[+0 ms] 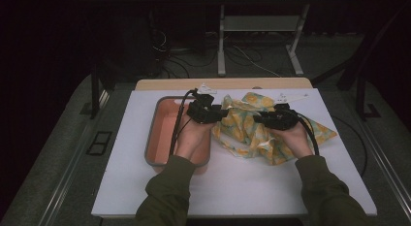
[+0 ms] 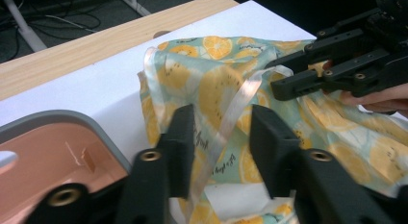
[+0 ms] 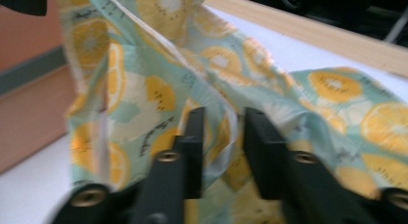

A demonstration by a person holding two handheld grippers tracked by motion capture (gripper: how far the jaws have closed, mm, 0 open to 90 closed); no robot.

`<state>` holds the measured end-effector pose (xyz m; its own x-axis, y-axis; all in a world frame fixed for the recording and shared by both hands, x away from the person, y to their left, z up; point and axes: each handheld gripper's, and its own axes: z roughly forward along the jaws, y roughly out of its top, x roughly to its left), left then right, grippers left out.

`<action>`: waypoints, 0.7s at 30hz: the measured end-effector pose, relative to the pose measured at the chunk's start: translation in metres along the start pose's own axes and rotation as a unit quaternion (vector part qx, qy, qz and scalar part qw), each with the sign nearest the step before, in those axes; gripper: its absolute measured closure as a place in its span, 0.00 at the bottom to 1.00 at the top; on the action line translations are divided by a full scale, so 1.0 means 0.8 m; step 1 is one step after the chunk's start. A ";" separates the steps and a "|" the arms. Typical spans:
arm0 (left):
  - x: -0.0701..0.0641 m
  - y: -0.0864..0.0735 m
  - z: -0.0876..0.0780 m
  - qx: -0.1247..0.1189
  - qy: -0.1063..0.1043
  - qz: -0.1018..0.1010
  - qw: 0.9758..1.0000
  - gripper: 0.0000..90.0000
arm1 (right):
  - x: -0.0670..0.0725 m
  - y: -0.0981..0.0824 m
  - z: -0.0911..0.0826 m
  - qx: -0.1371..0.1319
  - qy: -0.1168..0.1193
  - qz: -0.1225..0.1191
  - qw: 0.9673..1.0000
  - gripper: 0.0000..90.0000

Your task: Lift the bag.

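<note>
A crumpled cloth (image 1: 247, 131) printed with orange slices on pale green lies on the white board, right of a pink tray with a grey rim (image 1: 151, 134). My left gripper (image 1: 224, 113) reaches over the tray's right side to the cloth's left edge. In the left gripper view its jaws (image 2: 221, 123) stand apart around the cloth's (image 2: 216, 84) shiny hem without pressing it. My right gripper (image 1: 257, 118) faces it from the right, also seen as (image 2: 273, 79). In the right gripper view the jaws (image 3: 223, 123) are parted around a raised fold of cloth (image 3: 159, 89).
The white board (image 1: 242, 187) covers a wooden table whose far edge (image 1: 223, 83) shows. Small paper slips (image 1: 291, 95) lie at the board's far edge. The tray's wall (image 3: 24, 123) rises close left of the cloth. A metal stand's legs (image 1: 221, 46) are on the floor beyond.
</note>
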<state>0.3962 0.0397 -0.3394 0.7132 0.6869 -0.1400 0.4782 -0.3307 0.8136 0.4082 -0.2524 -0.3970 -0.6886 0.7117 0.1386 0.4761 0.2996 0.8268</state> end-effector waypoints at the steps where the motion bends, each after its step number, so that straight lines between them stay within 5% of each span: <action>1: 0.000 -0.001 -0.004 -0.006 -0.004 0.002 1.000 0.57 | 0.000 -0.001 -0.004 -0.002 -0.001 -0.001 1.000 0.62; 9: -0.002 -0.012 -0.036 -0.023 -0.043 0.026 0.998 0.29 | 0.002 -0.001 -0.042 -0.024 0.027 0.004 0.999 0.30; 16: 0.002 -0.035 -0.070 -0.046 -0.058 0.035 0.997 0.17 | 0.008 -0.005 -0.077 -0.054 0.036 0.004 0.998 0.26; 21: 0.008 -0.057 -0.095 -0.063 -0.049 0.046 0.996 0.15 | 0.015 -0.015 -0.097 -0.063 0.047 0.001 0.997 0.24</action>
<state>0.3397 0.1081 -0.3346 0.8007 0.5888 -0.1103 0.3443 -0.3017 0.8891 0.3516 -0.2968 -0.3625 -0.7390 0.6475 0.1859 0.4089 0.2119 0.8876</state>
